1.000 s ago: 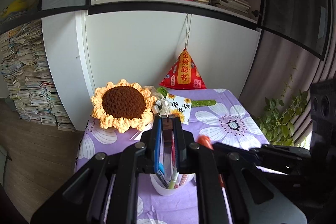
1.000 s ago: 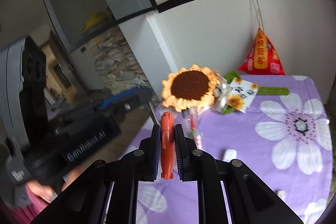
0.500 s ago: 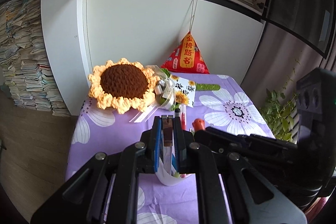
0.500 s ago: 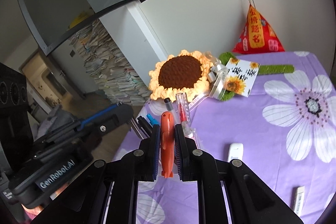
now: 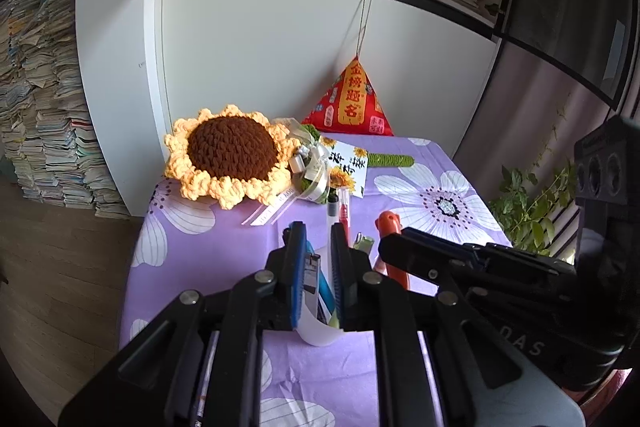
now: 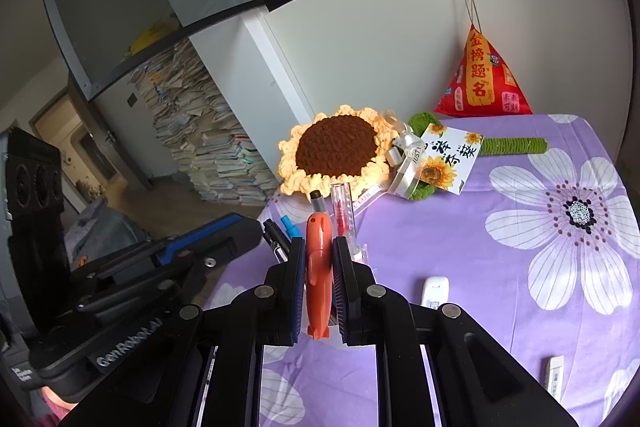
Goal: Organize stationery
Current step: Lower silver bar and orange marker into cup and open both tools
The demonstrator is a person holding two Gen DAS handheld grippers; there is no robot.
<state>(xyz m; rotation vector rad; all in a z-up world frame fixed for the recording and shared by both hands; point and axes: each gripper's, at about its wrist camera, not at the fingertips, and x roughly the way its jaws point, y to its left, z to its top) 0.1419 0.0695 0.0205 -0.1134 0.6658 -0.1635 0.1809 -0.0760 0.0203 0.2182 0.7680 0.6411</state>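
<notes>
Over the last second the right gripper [image 6: 319, 243] has carried the orange plastic pen with the fish-shaped barrel [image 6: 318, 279] in from open air until it stands right against the cluster of pens in the small white cup [image 5: 318, 333]. Both cameras have tipped down toward the purple flower-print tablecloth [image 6: 500, 267]. That suggests the drop into the cup is close but not yet made. The right jaws are clamped tight on the orange barrel, which stands upright with its rounded top above the fingertips and its flared lower end showing below the pads. From the left wrist view its tip shows just to the right of the cup, near the rim; I cannot tell whether its lower end is already inside. The left gripper [image 5: 317, 231] has its jaws set narrowly about the cup's rim and a blue pen, a touch wider than half a second ago. Whether they are pinching the wall or merely straddling it I cannot tell. A clear pen with red ink [image 6: 342, 207] and a black-tipped one [image 6: 317, 201] already stand in the cup. Two small white erasers [image 6: 435, 291] [image 6: 554, 377] lie on the cloth, well apart from it, probably next to be sorted.
</notes>
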